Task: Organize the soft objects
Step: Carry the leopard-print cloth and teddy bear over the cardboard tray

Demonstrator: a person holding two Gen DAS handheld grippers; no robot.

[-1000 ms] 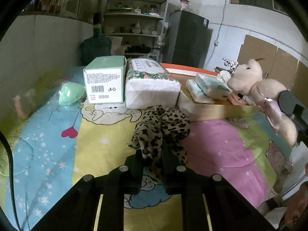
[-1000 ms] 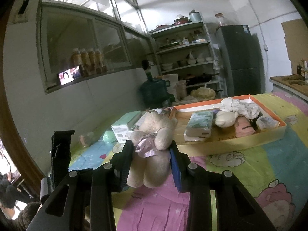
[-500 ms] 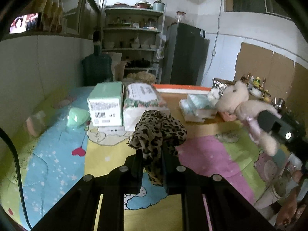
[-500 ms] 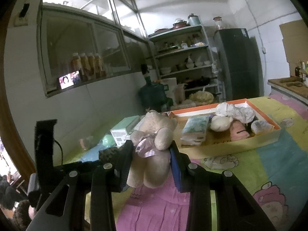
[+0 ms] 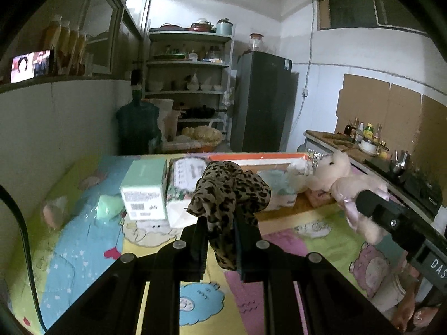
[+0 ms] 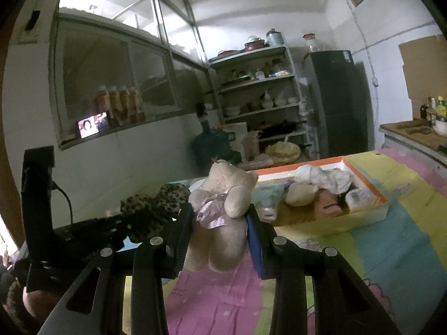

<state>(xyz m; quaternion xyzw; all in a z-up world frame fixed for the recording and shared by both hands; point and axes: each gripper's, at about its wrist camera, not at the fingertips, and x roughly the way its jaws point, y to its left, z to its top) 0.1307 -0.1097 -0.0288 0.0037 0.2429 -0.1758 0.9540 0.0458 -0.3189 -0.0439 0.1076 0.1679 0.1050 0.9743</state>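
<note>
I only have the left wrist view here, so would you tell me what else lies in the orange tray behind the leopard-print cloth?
Observer: The right wrist view looks into the orange tray: a crumpled white cloth lies at its far end.
Operator: Thank you. Is the teddy bear gripped properly?
Observer: Yes, the right gripper is shut on the teddy bear at its body, head upright, clear of the table.
Operator: And is there room left in the tray?
Observer: A bare strip of tray floor shows along the near wall, in front of a pink cloth.
</note>
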